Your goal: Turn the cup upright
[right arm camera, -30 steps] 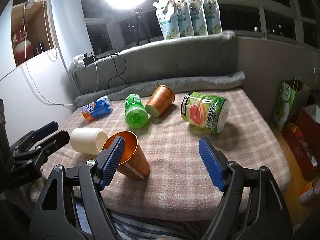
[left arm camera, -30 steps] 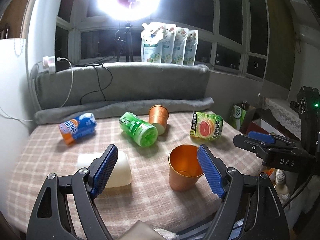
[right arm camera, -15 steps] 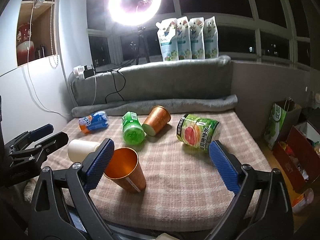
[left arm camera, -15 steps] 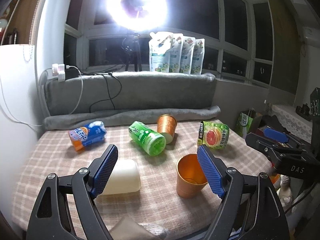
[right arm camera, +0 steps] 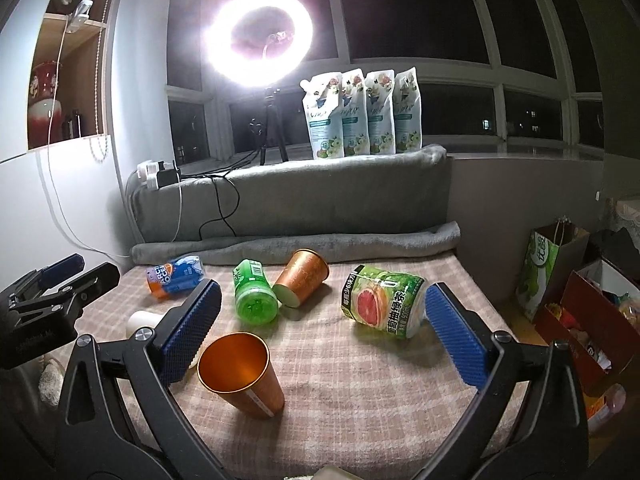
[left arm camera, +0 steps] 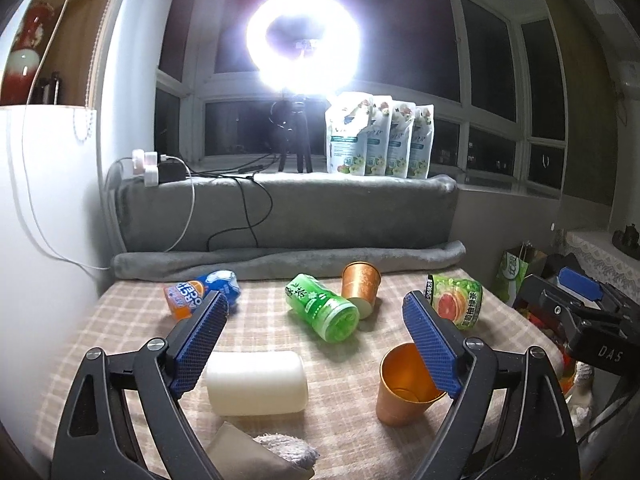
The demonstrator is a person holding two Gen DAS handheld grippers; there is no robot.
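**Copper cup stands mouth-up on the checked cloth**

Copper-coloured and open at the top, the cup (left arm camera: 404, 390) sits upright near the front edge of the checked cloth (left arm camera: 352, 364), and nothing grips it. The left gripper (left arm camera: 316, 346) hangs above with its blue pads spread wide, its right pad overlapping the cup's rim in the left wrist view. The right gripper (right arm camera: 320, 332) is just as wide apart, empty, the cup (right arm camera: 242, 374) showing just beside its left pad. To the cup's left a cream cup (left arm camera: 256, 382) lies on its side. Further back lie a green can (left arm camera: 322, 307), a second copper cup (left arm camera: 360, 288) tipped over beside it, a grapefruit can (left arm camera: 456, 304) and a blue and orange bottle (left arm camera: 200, 294). Behind them runs a grey blanket (left arm camera: 288, 216), with four pouches (left arm camera: 380, 136) and a glaring ring light (left arm camera: 304, 38) above.
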